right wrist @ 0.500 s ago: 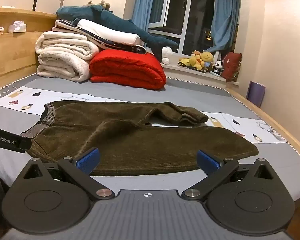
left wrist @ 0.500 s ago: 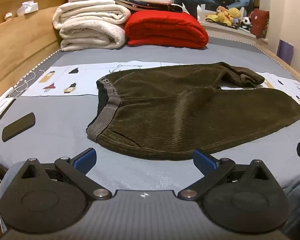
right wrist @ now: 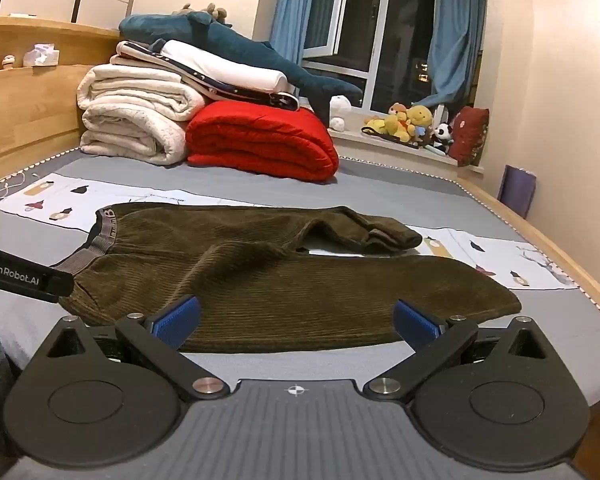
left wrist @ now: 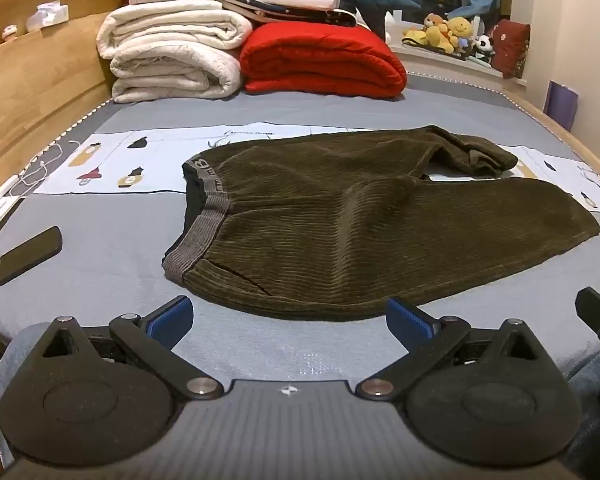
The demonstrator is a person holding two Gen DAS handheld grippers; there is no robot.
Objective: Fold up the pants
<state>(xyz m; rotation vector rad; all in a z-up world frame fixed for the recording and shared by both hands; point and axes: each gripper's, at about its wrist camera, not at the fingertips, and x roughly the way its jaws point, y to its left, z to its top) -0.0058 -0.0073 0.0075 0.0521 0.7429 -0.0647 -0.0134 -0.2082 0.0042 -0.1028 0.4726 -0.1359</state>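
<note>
Dark olive corduroy pants (left wrist: 364,220) lie flat on the grey bed, grey waistband (left wrist: 198,236) to the left, legs to the right, the far leg's cuff bunched. They also show in the right wrist view (right wrist: 284,276). My left gripper (left wrist: 290,320) is open and empty, just short of the pants' near edge by the waist. My right gripper (right wrist: 296,320) is open and empty, over the near edge of the near leg. The left gripper's body (right wrist: 24,276) shows at the left in the right wrist view.
A black phone (left wrist: 30,254) lies on the bed to the left. Folded white blankets (left wrist: 172,60) and a red duvet (left wrist: 324,60) are stacked at the back. A wooden headboard (left wrist: 40,80) runs along the left. A printed white mat (left wrist: 112,160) lies under the pants.
Both views have shifted only slightly; the pants lie as before and both grippers stay open.
</note>
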